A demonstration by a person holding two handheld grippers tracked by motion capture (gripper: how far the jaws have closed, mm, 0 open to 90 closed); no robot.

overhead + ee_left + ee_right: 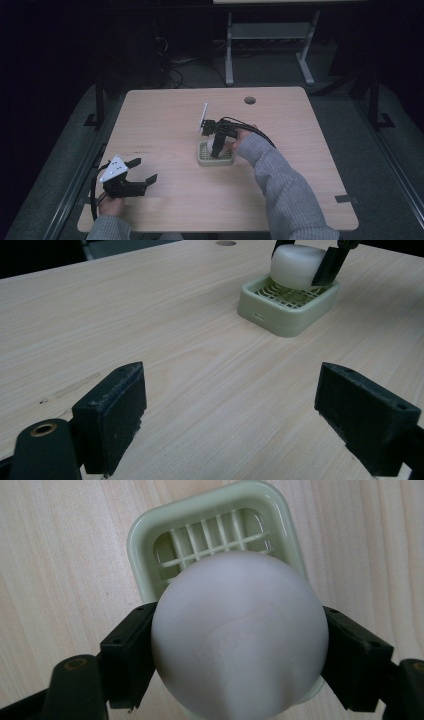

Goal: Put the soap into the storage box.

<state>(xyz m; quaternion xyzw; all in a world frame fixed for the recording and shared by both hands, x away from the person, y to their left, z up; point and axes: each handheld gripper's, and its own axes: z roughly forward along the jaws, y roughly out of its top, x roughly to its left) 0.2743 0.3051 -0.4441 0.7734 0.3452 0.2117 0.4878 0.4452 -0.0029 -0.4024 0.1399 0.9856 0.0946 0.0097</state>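
A pale green soap dish [204, 161] [260, 302] [145, 545] with a slatted grid sits near the middle of the wooden table. A white rounded soap bar [240, 635] [297, 266] [218, 143] hangs just over the dish, its lower end at the grid. My right gripper [217, 146] [240, 650] points down over the dish, shut on the soap from both sides. My left gripper [141, 170] [235, 415] rests low at the table's front left, open, with bare wood between its jaws and the dish well ahead of it.
The table [165, 115] has a round cable hole [249, 100] near its far edge. A faint dark scuff [142, 147] marks the wood left of the dish. Beyond the table stand a white desk frame [270, 30] and floor cables [175, 70].
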